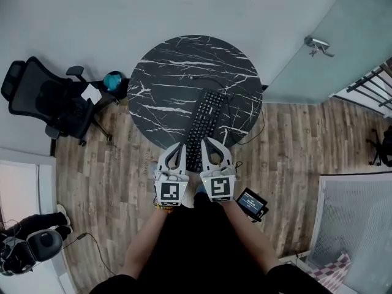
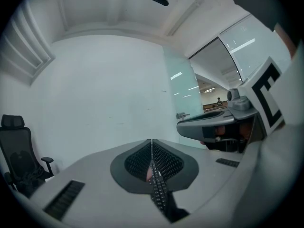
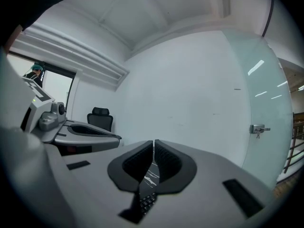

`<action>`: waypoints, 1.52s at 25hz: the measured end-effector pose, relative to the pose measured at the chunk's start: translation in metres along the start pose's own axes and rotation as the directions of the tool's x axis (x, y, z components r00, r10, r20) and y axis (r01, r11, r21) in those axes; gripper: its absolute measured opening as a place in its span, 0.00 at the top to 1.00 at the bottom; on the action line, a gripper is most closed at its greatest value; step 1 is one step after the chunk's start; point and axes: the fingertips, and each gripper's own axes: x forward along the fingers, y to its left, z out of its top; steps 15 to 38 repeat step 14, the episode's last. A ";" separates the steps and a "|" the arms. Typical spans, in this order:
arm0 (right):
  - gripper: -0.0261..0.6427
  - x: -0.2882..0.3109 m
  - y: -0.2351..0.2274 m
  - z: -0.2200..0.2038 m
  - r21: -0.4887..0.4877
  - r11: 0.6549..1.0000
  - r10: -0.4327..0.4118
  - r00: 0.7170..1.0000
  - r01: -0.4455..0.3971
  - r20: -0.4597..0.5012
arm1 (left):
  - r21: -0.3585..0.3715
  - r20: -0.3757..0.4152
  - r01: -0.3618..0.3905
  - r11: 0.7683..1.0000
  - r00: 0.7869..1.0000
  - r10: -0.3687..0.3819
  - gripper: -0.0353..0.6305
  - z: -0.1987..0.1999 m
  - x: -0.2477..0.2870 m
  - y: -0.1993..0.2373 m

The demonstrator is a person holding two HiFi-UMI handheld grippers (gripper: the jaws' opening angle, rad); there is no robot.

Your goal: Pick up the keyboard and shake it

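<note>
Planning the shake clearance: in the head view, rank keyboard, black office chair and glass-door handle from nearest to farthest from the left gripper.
1. keyboard, clamped in the left gripper, straight ahead.
2. office chair, on the floor to the left.
3. door handle, far upper right.

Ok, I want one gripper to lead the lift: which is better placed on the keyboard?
Probably left gripper: the keyboard runs deep between its shut jaws; the right gripper pinches only a corner.

Left of the round marble tabletop (image 1: pixel 165 72) stands a black office chair (image 1: pixel 46 100); right of it, a glass door (image 1: pixel 343 35) and wooden floor (image 1: pixel 288 164).
</note>
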 end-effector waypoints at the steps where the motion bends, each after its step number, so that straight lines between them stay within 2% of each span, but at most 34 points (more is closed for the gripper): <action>1: 0.91 -0.001 0.000 -0.001 0.006 1.000 0.008 1.000 -0.008 -0.004 | -0.001 -0.001 0.003 1.000 1.000 -0.003 0.92 0.000 0.000 -0.002; 6: 0.91 -0.003 -0.002 -0.004 0.023 0.999 0.032 0.999 -0.032 -0.006 | -0.004 0.001 0.011 1.000 1.000 -0.011 0.92 0.001 0.004 -0.010; 38: 0.91 -0.006 -0.008 -0.004 0.019 1.000 0.023 1.000 -0.023 -0.008 | -0.001 0.013 0.015 1.000 1.000 -0.014 0.92 0.005 0.007 -0.012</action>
